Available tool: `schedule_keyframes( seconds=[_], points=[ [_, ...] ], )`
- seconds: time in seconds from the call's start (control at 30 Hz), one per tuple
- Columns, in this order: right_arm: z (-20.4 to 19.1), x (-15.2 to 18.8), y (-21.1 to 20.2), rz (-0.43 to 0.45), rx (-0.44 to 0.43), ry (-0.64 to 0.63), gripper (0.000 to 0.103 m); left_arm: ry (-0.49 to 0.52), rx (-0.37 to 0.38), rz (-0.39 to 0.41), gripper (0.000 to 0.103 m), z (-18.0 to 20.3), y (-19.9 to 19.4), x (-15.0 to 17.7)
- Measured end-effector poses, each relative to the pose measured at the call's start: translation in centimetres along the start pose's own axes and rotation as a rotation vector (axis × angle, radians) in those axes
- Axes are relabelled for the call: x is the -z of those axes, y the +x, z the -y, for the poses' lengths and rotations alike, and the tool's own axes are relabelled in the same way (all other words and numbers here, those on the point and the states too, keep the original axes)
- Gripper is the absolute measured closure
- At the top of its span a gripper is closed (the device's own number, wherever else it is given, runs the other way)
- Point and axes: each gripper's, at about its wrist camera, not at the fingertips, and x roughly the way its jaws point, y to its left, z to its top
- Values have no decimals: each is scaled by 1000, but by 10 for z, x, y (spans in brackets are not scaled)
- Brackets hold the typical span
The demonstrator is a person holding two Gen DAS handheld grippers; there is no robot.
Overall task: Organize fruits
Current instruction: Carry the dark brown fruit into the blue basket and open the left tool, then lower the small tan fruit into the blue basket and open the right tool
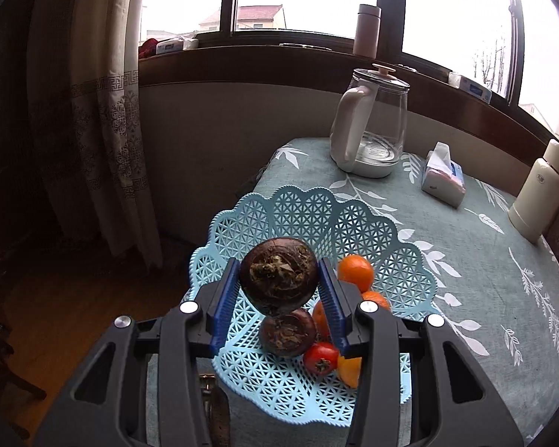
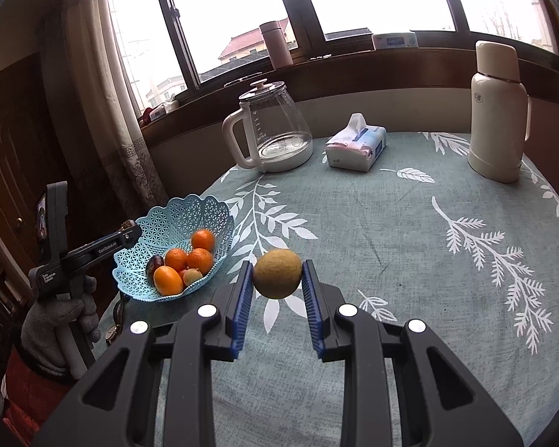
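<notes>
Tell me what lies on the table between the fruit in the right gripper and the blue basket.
Nothing: in the right wrist view only bare leaf-print tablecloth separates the yellowish fruit, held in the right gripper, from the blue basket.

Left wrist view looks down closely over the basket [image 1: 313, 216]; right wrist view sees it lower left, both sharing the bench [image 2: 391, 223].

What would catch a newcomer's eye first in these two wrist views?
Each gripper is clamped on a round fruit: the left gripper holds a dark brown fruit above the pale blue lattice basket, the right gripper a yellow-green fruit over the leaf-print tablecloth. Bright oranges already lie in the basket at the table's left edge.
</notes>
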Motion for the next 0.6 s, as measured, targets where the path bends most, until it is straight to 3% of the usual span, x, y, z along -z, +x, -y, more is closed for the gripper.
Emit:
schedule_keyframes(
  seconds=[0.23, 0.33, 0.47, 0.53, 0.6],
  points=[
    [-4, 3, 4, -12, -3, -4, 76, -21, 3, -26, 57, -11, 14, 0],
    [-6, 4, 7, -17, -7, -7, 76, -46, 3, -14, 45, -15, 11, 0],
    [-10, 4, 8, -20, -14, -13, 76, -79, 2, 11, 44, -24, -1, -1],
    [-12, 4, 10, -21, -16, -17, 76, -116, -3, 35, 33, -30, -10, 0],
    [-15, 3, 12, -25, -20, -23, 76, -147, -8, 58, 30, -34, -20, 1]
  ],
)
